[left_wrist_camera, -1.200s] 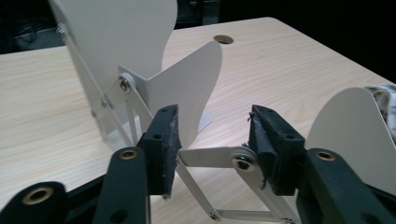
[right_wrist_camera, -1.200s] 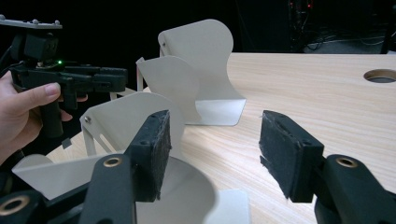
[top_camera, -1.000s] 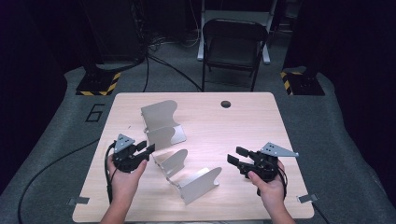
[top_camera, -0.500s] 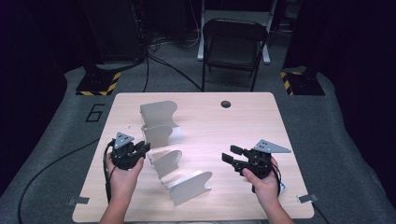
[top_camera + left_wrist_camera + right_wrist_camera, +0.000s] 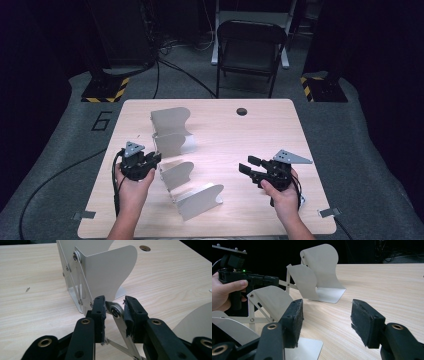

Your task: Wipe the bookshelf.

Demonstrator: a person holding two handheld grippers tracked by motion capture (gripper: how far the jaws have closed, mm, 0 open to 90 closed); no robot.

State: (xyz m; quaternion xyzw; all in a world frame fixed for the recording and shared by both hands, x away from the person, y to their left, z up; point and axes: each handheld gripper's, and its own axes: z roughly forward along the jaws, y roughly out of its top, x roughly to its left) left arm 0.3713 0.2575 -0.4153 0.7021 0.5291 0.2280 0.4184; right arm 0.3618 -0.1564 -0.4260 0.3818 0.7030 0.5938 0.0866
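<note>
An expanding metal file rack [image 5: 182,165] with four curved grey dividers joined by scissor links stands on the wooden bench [image 5: 260,135]. Its long axis runs from the far-left part of the bench, near the round cable hole [image 5: 242,111], diagonally toward the person's edge, with the dividers upright and their curved tops up.

The left hand-held gripper [image 5: 156,159] sits just left of the rack's middle. In the left gripper view its jaws have just been closing and now pinch a riveted joint of the scissor link [image 5: 115,311], with both pads against the metal. The link's lower run is hidden behind the jaws, and the near divider [image 5: 197,322] is cut off at the right edge.

The right hand-held gripper [image 5: 248,167] hangs well to the right of the rack, above bare bench, pointing toward it. Its jaws stand wide apart with nothing between them [image 5: 325,320]. In the right gripper view the nearest divider [image 5: 272,300] is partly covered by the left jaw, and the rack's near foot is cut off at the bottom.
</note>
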